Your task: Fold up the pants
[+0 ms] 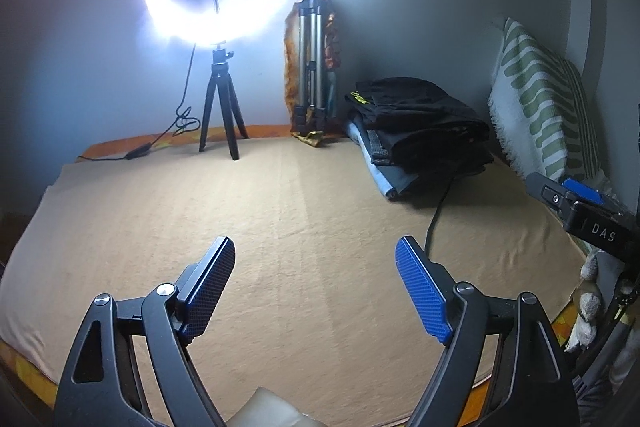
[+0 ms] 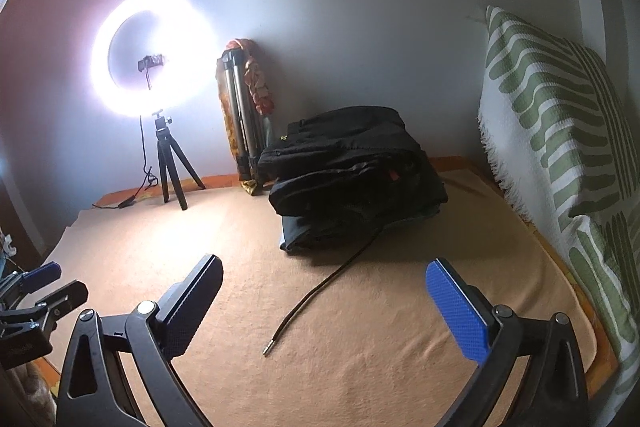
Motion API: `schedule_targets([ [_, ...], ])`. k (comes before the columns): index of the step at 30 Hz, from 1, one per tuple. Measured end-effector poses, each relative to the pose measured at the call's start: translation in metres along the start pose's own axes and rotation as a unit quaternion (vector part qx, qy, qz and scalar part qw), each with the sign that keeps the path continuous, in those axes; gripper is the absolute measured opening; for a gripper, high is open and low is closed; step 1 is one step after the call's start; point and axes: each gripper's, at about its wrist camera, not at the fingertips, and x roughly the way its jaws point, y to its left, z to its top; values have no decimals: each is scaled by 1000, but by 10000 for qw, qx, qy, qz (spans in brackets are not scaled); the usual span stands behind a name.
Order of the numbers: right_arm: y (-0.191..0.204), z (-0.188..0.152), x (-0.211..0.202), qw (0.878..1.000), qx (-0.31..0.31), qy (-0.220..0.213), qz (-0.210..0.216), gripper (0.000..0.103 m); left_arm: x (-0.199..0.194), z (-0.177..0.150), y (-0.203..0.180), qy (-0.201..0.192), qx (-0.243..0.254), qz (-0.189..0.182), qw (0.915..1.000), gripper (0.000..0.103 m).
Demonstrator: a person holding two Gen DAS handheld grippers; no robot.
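A stack of folded dark pants (image 1: pixel 420 131) lies on the tan blanket (image 1: pixel 280 227) at the back right, near the wall; the top pair is black, with grey and blue ones under it. The stack also shows in the right wrist view (image 2: pixel 352 179). A thin black drawstring (image 2: pixel 320 291) trails from the stack toward the front. My left gripper (image 1: pixel 316 255) is open and empty, above the bare blanket. My right gripper (image 2: pixel 324 279) is open and empty, short of the stack, with the drawstring's tip between its fingers. The right gripper also shows at the right edge of the left wrist view (image 1: pixel 580 207).
A lit ring light on a small black tripod (image 1: pixel 220 107) stands at the back left, its cable (image 1: pixel 132 153) on the bed. A folded silver tripod (image 1: pixel 312 67) leans against the wall. A green-and-white patterned pillow (image 2: pixel 560 147) stands along the right side.
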Motion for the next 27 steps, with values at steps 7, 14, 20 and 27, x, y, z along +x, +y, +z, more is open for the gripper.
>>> schedule_targets([
  [7, 5, 0, 1, 10000, -57, -19, -20, 103, -8, 2, 1, -108, -19, -16, 9999, 83],
  [14, 12, 0, 2, 9999, -119, -44, -6, 103, -13, 2, 3, -178, -16, 7, 9998, 83],
  [20, 16, 0, 1, 9999, -141, -53, 18, 103, -14, 2, 3, -189, 4, 43, 9998, 83],
  [27, 19, 0, 1, 9998, -185, -70, 29, 103, -15, 2, 3, -199, 44, 52, 9998, 83],
])
